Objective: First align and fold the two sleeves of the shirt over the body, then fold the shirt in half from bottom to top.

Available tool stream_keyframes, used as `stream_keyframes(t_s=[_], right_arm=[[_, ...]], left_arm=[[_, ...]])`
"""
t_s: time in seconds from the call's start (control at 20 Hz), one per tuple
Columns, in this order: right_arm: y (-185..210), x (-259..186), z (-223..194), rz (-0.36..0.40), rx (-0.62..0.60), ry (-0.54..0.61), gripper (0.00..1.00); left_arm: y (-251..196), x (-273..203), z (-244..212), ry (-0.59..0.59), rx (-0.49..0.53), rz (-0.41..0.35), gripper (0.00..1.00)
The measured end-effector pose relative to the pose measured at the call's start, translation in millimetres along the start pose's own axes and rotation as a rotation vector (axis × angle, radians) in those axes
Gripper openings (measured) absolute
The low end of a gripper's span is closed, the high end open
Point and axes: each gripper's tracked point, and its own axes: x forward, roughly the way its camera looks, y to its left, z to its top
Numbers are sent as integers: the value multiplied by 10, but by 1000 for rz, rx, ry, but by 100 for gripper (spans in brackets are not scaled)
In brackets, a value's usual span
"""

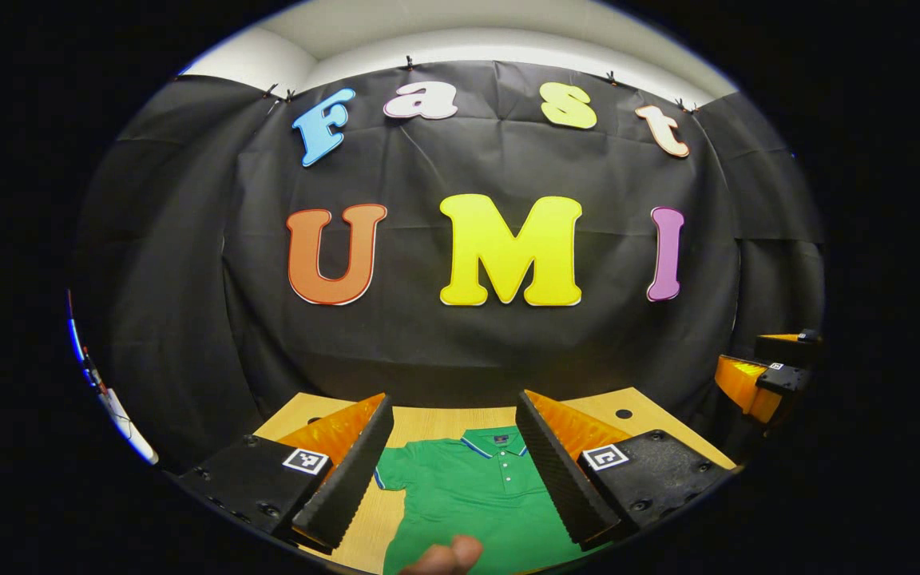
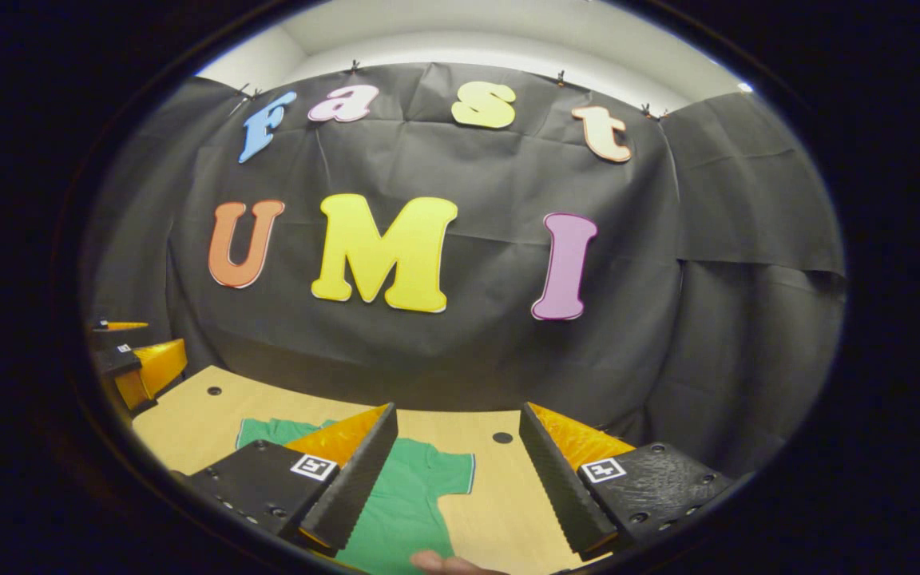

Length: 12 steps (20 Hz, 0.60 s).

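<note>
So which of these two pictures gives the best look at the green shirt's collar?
The left gripper view: the shirt lies flat on the table with its collar and buttons facing the camera. The right gripper view shows one sleeve and part of the body.

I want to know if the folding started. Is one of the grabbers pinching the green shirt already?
No. In the left gripper view the left gripper is open above the green shirt, which lies flat on the table with its sleeve spread out.

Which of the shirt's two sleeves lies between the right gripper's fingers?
The sleeve in the right gripper view, nearest the table's hole; the other sleeve lies beyond the finger.
</note>
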Motion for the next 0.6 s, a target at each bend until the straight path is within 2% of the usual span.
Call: stream_keyframes(t_s=[0.4, 0.45, 0.5, 0.6], right_arm=[[-225, 623, -654, 38, -28, 179, 95], [-265, 751, -780, 41, -24, 212, 95], [-299, 889, -901, 42, -23, 238, 95], [-346, 1192, -1180, 43, -31, 289, 95]], left_arm=[[-109, -21, -132, 36, 12, 51, 99], [-125, -26, -176, 53, 12, 55, 94], [-155, -33, -200, 65, 15, 54, 99], [-175, -44, -186, 69, 34, 70, 99]])
